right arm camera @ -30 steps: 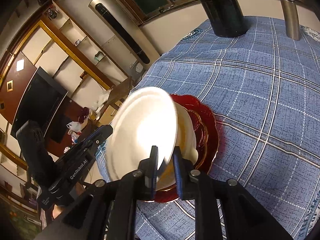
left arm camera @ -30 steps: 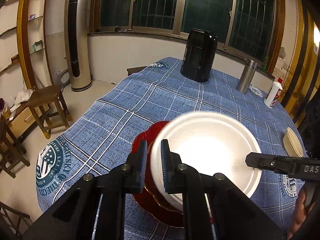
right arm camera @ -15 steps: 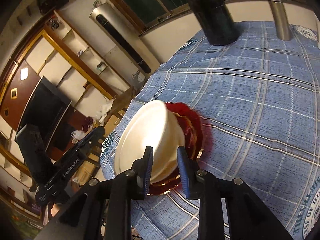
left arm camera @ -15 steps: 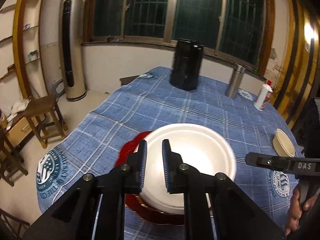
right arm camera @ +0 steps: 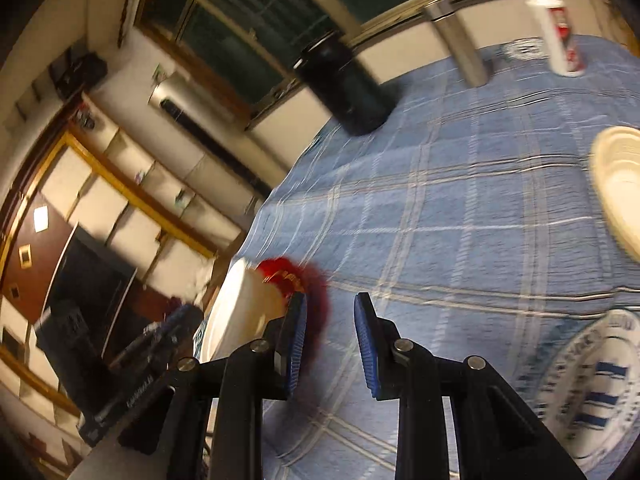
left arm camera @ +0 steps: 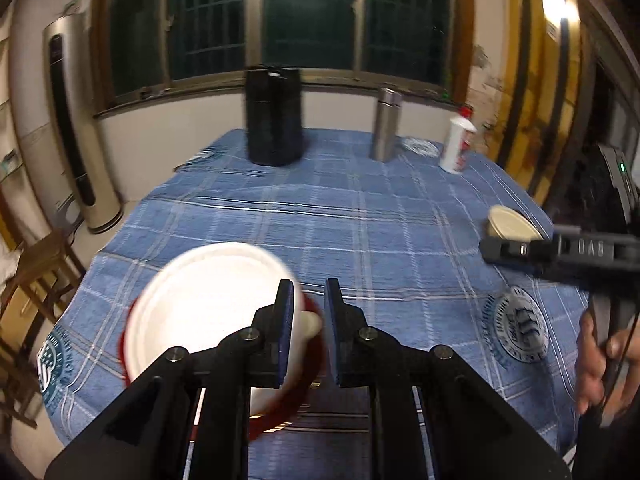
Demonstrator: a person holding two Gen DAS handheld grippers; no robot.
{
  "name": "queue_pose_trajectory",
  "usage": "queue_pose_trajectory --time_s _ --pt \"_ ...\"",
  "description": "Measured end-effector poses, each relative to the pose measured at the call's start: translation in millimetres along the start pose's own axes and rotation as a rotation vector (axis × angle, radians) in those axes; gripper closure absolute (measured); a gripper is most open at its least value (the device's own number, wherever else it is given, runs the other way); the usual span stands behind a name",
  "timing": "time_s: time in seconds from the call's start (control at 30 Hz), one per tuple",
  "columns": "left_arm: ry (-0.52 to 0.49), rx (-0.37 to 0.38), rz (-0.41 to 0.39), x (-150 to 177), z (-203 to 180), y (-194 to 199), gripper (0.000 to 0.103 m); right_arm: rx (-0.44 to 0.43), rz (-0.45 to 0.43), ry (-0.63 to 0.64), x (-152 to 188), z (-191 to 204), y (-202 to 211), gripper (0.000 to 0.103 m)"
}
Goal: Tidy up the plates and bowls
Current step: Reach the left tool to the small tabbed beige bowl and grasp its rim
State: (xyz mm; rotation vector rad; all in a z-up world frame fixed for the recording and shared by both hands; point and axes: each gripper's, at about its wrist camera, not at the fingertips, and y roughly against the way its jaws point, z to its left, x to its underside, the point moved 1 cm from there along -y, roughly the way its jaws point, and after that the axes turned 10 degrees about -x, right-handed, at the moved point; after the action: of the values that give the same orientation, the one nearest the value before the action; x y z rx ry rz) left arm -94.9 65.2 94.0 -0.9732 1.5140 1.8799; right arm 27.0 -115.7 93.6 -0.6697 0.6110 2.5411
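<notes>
**Item under task.** The white plate sits on top of the stack at the near left of the tabletop. The red plate lies beneath it. A cream piece shows under the white rim, but what it is cannot be told. The plate's face is bare.

**Tongs.** The left tongs are narrowly parted and hold nothing. One finger only overlaps the white rim in view. The right tongs are spread wider and are also empty, just beside the stack.

**Step, as judged.** The white plate appears placed and released.

**Next move, as judged.** Fetch the bowl, which stands alone well apart at the right. This calls for a reach across and a pinch on its rim.

**Containers.** The bowl's inside looks empty, though it is blurred.
</notes>
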Motion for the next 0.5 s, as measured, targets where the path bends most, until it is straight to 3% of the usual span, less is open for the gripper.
queue_pose_trajectory --time_s 0.23,0.4,0.47,0.5 --pt "-0.112 0.076 0.052 0 -62 -5 0.09 0.092 -0.161 -0.086 -19 -61 77 0.075" --pt "-0.175 0.107 0.077 1 -96 -7 0.09 0.346 -0.285 -0.081 -35 -107 136 0.065" --pt "-0.194 0.119 0.089 0 -106 -10 0.09 0.453 -0.32 -0.095 -38 -131 153 0.05" --pt "-0.205 0.124 0.094 -2 -113 -12 0.09 0.465 -0.334 -0.115 -38 -144 160 0.048"
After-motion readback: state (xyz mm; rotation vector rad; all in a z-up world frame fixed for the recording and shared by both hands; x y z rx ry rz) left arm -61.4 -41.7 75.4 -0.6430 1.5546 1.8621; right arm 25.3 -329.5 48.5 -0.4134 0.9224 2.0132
